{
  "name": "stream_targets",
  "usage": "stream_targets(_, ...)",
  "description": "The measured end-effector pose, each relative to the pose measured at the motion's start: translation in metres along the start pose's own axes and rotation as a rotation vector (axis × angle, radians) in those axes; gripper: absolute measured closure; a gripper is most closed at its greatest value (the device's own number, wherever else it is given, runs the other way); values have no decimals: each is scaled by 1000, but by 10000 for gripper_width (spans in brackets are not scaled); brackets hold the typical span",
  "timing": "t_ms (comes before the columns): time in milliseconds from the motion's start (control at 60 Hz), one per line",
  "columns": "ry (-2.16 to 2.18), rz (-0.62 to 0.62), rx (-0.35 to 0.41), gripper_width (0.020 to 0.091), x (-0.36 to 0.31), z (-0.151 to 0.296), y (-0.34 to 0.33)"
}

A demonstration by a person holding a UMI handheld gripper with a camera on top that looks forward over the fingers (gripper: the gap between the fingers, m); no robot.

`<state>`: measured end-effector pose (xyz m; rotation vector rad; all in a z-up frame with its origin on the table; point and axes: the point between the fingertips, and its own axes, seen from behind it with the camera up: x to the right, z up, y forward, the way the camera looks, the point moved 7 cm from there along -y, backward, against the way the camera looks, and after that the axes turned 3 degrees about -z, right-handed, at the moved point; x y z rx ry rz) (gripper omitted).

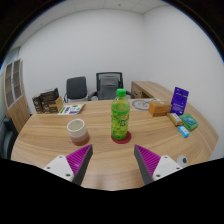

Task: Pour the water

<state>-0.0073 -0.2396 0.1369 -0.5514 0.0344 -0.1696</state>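
Gripper [112,160] open; green bottle [120,115] stands just beyond its fingers.

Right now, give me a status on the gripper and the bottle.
Gripper open, holding nothing. Green bottle upright on a red coaster, just ahead of the fingers. Cup beside it, apart. Nothing between fingers and bottle.
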Motion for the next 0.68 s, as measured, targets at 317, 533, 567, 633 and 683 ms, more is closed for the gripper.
stream_targets(317, -26, 29, 71, 247, -25, 49, -116)
stream_targets(533, -40, -28, 139, 253, -10, 84, -155)
stream_targets(567, -35, -22, 154, 253, -8, 87, -156)
stream_targets(633, -25, -6, 173, 252, -10, 92, -160)
stream_targets(683, -20, -8, 183, 255, -9, 94, -161)
